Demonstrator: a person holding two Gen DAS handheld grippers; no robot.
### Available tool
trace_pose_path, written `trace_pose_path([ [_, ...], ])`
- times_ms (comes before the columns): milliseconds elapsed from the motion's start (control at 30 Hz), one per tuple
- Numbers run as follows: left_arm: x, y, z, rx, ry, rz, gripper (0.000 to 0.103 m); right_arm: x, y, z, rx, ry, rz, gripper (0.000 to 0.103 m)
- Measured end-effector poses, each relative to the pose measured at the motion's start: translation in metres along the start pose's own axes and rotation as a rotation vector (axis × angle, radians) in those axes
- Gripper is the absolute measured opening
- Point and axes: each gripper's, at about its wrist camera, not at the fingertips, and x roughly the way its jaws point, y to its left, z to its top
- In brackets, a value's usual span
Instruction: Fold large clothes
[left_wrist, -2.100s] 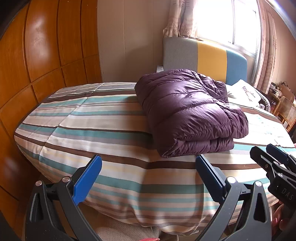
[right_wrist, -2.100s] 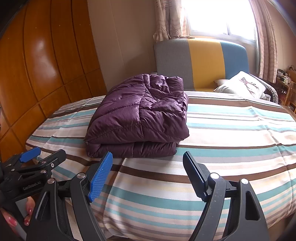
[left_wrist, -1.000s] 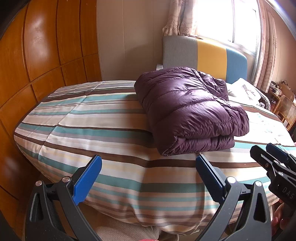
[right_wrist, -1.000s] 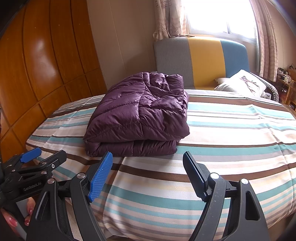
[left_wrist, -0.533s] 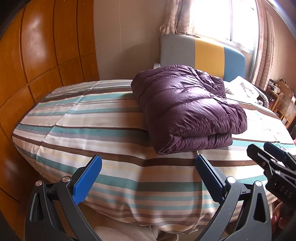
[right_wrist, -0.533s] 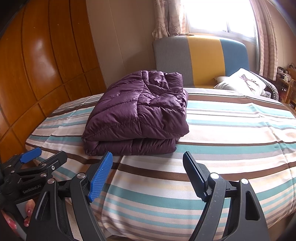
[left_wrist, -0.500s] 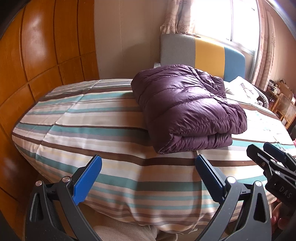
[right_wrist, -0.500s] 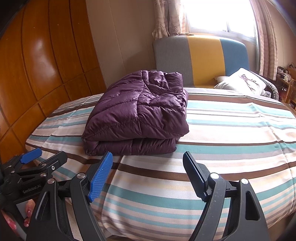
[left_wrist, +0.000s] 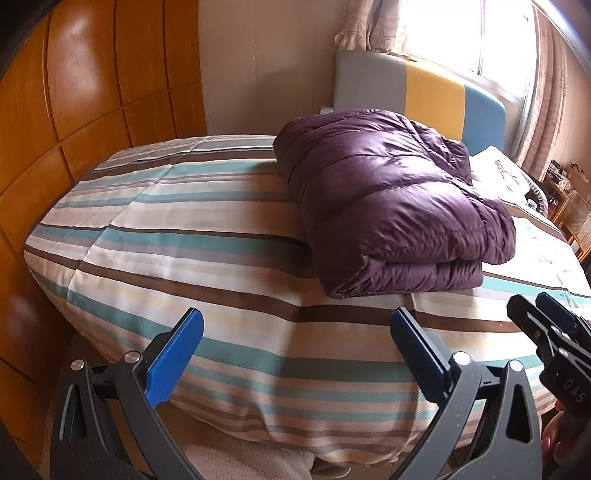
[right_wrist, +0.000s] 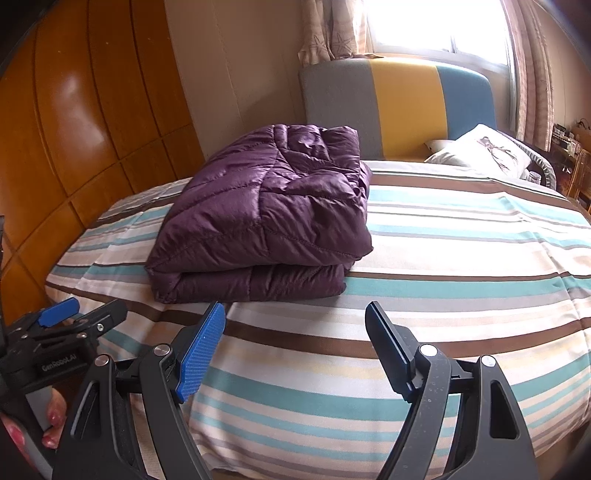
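Note:
A purple puffer jacket (left_wrist: 391, 206) lies folded into a thick bundle on the striped bed (left_wrist: 192, 236); it also shows in the right wrist view (right_wrist: 266, 221). My left gripper (left_wrist: 295, 328) is open and empty, held off the bed's near edge, in front of and left of the jacket. My right gripper (right_wrist: 295, 321) is open and empty, just short of the jacket's near right corner. Each gripper appears at the edge of the other's view, the right one in the left wrist view (left_wrist: 546, 328) and the left one in the right wrist view (right_wrist: 74, 317).
A wooden wardrobe (left_wrist: 74, 96) stands along the left. A grey, yellow and blue headboard (right_wrist: 399, 107) and a white pillow (right_wrist: 484, 151) are at the far end under a bright window. Wicker furniture (left_wrist: 576, 218) stands at the right.
Both grippers have drifted slightly, so the jacket and bed sit a little differently in view. The jaws stay open and the jacket has not moved.

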Motion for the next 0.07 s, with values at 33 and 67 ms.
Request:
trace_pose_path([
  [33, 0.0027, 0.0009, 0.0017, -0.002, 0.0, 0.003, 0.101, 0.0025, -0.0027, 0.0011, 0.004, 0.005, -0.004, 0.078],
  [67, 0.0046, 0.0014, 0.0033, 0.0, 0.0, 0.006, 0.101, 0.0042, -0.0054, 0.002, 0.007, 0.008, -0.007, 0.078],
])
